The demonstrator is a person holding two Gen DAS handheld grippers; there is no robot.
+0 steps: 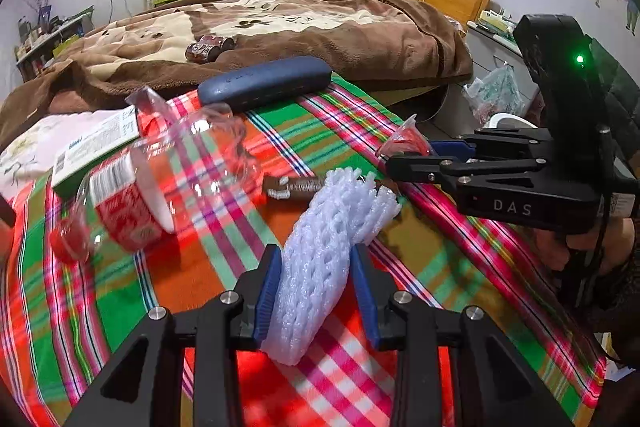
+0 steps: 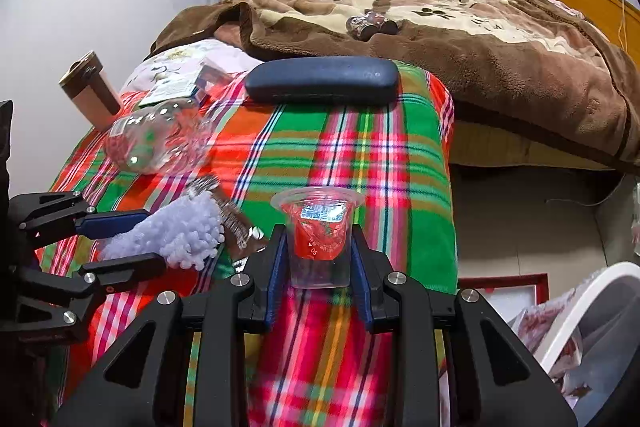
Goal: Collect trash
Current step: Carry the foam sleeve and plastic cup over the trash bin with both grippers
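My left gripper (image 1: 316, 259) is shut on a white foam net sleeve (image 1: 324, 259), held just over the plaid cloth (image 1: 120, 291); the sleeve also shows in the right wrist view (image 2: 180, 235). My right gripper (image 2: 319, 243) is shut on a clear plastic cup (image 2: 318, 231) with a red wrapper inside; the cup shows at the right gripper's tips in the left wrist view (image 1: 406, 141). A brown snack wrapper (image 1: 294, 187) lies beyond the sleeve. A crushed clear bottle (image 1: 160, 179) with a red label and cap lies at the left.
A dark blue glasses case (image 1: 264, 85) and a white-green carton (image 1: 94, 147) lie further back. A brown blanket (image 1: 320, 27) with a can covers the bed. A brown tumbler (image 2: 90, 91) stands at the left. A white bin (image 2: 592, 315) with trash sits on the floor at the right.
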